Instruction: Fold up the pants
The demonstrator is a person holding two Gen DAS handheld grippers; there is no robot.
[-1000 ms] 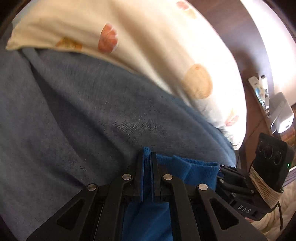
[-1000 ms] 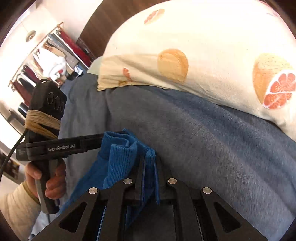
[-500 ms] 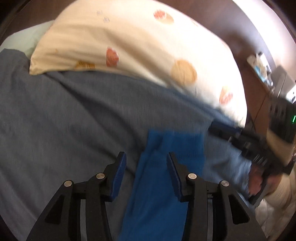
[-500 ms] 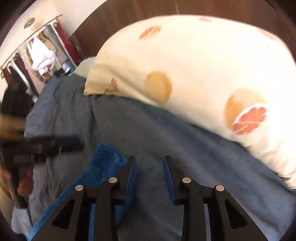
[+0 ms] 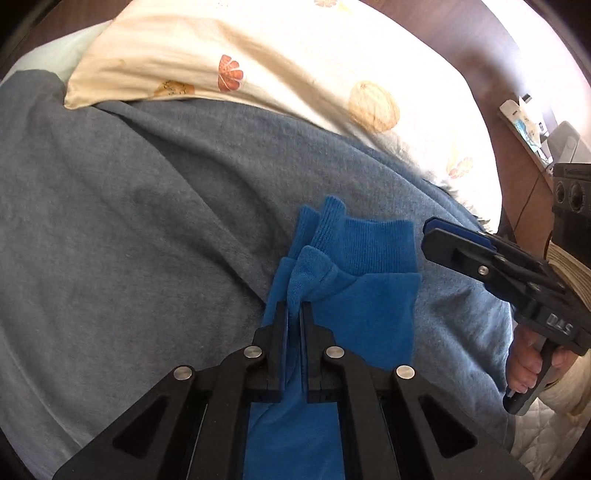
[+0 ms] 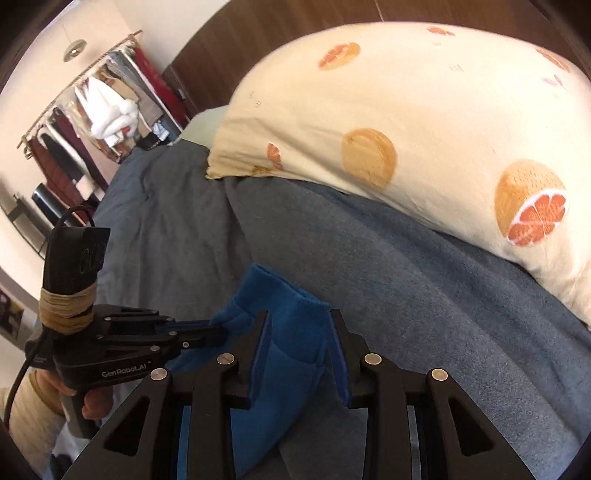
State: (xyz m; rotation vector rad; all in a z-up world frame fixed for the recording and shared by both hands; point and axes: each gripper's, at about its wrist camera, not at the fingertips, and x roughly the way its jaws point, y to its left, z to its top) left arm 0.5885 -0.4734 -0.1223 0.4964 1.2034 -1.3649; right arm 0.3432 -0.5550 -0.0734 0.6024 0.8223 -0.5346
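Observation:
The blue pants [image 5: 354, 295] lie on a grey blanket [image 5: 147, 229], their ribbed cuffs pointing toward the pillow. My left gripper [image 5: 294, 310] is shut on a fold of the pants near the cuffs. It also shows in the right wrist view [image 6: 218, 334], pinching the fabric's left edge. My right gripper [image 6: 297, 321] is open, its jaws on either side of a raised cuff of the pants [image 6: 291, 332]. In the left wrist view the right gripper [image 5: 430, 236] hovers just right of the cuffs.
A cream pillow [image 5: 295, 62] with orange-fruit print lies just beyond the pants, also in the right wrist view [image 6: 424, 129]. A dark wooden headboard [image 6: 295, 33] stands behind it. A clothes rack [image 6: 92, 110] is far left. A bedside shelf [image 5: 535, 129] is at the right.
Both grippers let go of the pants and opened half a second ago. Since then my left gripper has shut on a fold near the cuffs, and the right stays open around a cuff.

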